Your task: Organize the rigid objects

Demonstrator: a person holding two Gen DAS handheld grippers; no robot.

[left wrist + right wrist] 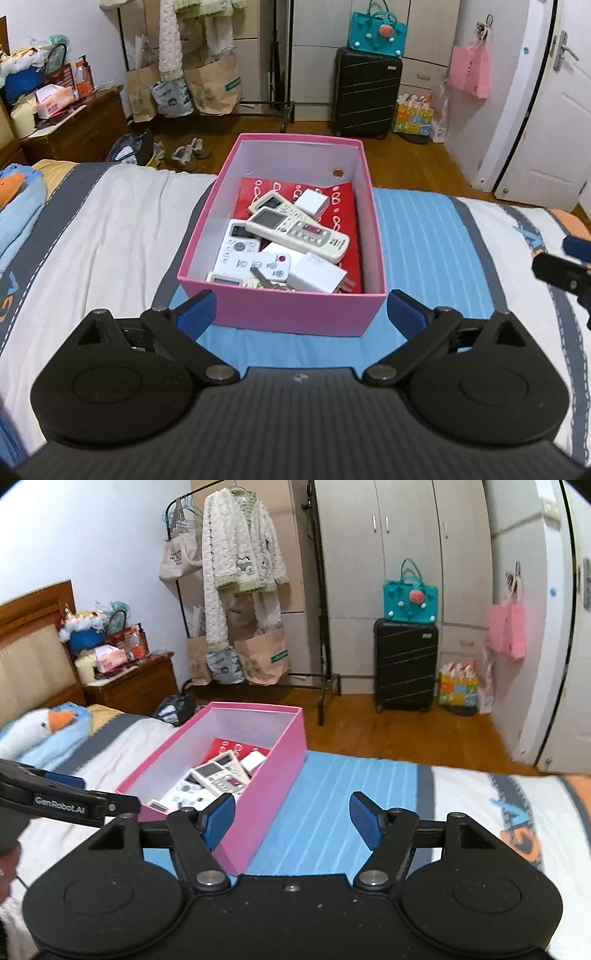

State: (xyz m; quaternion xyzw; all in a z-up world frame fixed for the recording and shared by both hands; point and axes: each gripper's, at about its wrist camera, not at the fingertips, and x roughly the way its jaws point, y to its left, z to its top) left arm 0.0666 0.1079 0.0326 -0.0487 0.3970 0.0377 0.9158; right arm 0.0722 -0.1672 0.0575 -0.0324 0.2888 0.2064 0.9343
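"GenRobot.AI" lettering on the left gripper (70, 805), its jaws spread wide and empty, open pink cardboard box (295, 314) on the striped bed (424, 229), white remote controls (295, 229) and chargers, maybe keys, inside, right gripper (291, 821) open, empty, just right of the box

Matt pink cardboard box (295, 314), smooth glossy white plastic remote controls (295, 230), soft striped cloth bed cover (417, 236), polished brown wooden floor (424, 734), matt black plastic tool (301, 308)
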